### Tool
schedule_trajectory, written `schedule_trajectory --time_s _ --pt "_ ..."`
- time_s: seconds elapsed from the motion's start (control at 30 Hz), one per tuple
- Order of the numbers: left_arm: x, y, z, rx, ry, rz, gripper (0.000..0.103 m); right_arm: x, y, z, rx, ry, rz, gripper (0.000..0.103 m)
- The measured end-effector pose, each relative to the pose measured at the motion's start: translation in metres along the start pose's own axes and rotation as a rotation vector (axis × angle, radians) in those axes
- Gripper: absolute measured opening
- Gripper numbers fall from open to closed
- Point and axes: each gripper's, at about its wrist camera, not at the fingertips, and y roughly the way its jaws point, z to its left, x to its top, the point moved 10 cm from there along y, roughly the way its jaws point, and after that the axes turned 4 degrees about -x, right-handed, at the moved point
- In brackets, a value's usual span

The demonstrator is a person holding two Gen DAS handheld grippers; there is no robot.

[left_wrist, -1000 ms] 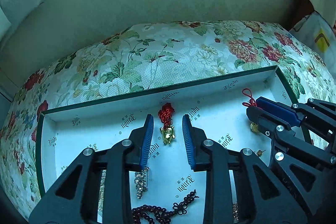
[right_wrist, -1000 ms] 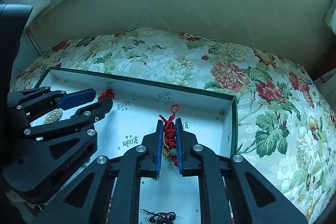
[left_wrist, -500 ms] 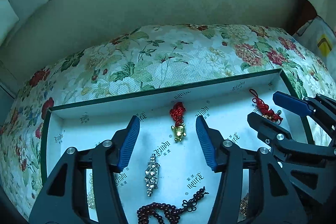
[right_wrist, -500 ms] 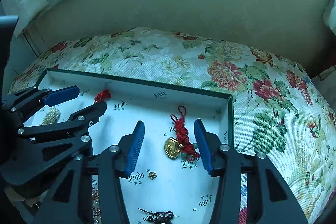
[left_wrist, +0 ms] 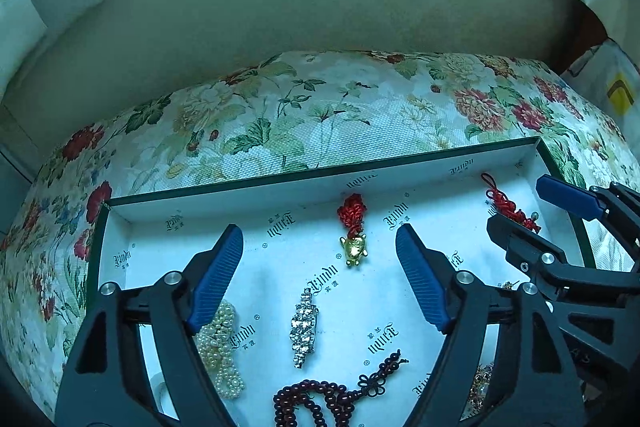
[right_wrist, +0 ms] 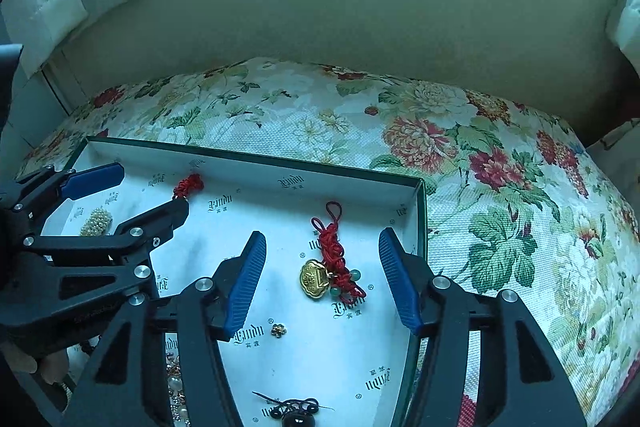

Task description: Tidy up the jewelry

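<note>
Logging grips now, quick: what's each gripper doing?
Left gripper: open, just opened, holding nothing.
Right gripper: open, just opened, red-knot gold charm lies loose between.

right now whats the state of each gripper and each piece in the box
left gripper: jaws just opened, holding nothing
right gripper: jaws just opened, holding nothing
gold animal charm: lying loose in the box, between the left jaws
gold lock charm: lying loose, between the right jaws
rhinestone clip: lying flat
pearl piece: partly under the left jaw
</note>
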Motion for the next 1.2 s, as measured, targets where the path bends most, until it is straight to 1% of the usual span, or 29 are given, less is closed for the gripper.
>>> schedule_trajectory --time_s 0.1,0.13,0.27,0.5,0.67,0.87,1.1,1.2 --pt "0.0 0.0 0.002 0.011 -0.004 0.004 0.082 0.0 -0.002 0.0 -0.005 0.0 -0.01 0.063" --pt "-0.001 0.001 0.003 0.013 -0.006 0.006 0.084 0.0 -0.002 -0.001 -0.012 0.002 -0.012 0.066" --pt "-0.002 0.001 0.006 0.005 -0.018 0.012 0.09 -0.001 -0.004 -0.003 -0.014 0.013 -0.018 0.07" --pt "-0.007 -0.004 0.006 0.004 -0.018 0.007 0.092 -0.005 -0.009 -0.003 -0.01 0.024 -0.023 0.071" --pt "-0.009 -0.015 0.007 0.006 -0.011 -0.015 0.092 -0.005 -0.016 -0.005 -0.005 0.05 -0.039 0.073" --pt "-0.017 -0.027 0.007 0.029 0.011 -0.04 0.092 -0.013 -0.022 -0.004 -0.007 0.061 -0.046 0.073" --pt "-0.026 -0.038 0.012 0.038 -0.017 -0.06 0.092 -0.025 -0.028 -0.003 -0.017 0.09 -0.049 0.073" --pt "-0.032 -0.043 0.014 0.051 -0.027 -0.071 0.095 -0.03 -0.033 -0.001 -0.025 0.101 -0.055 0.073"
